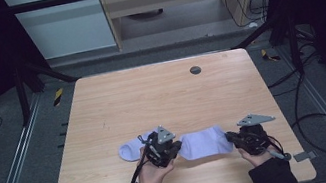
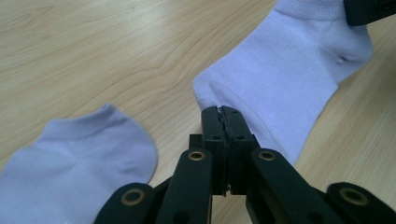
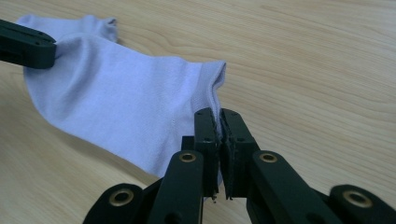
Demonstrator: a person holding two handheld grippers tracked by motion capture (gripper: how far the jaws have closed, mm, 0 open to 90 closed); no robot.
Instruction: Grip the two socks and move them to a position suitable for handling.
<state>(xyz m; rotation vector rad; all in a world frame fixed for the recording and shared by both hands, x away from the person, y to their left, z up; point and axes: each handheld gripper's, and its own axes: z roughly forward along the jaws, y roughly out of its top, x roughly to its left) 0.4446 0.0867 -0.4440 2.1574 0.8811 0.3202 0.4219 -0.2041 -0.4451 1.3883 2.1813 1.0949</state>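
Lower centre of the high view: one pale sock [image 1: 204, 143], long axis left-right across the counter [image 1: 161, 92]. Left tool [image 1: 175, 151] clamped on its left end, right tool [image 1: 230, 138] clamped on its right. Second sock [image 1: 131, 148] lies at left.

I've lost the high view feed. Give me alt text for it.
Two hand-held grippers stretch a white sock between them near the table's front edge: the left gripper is shut on one end, the right gripper on the other. A second sock lies flat just left of the left gripper.
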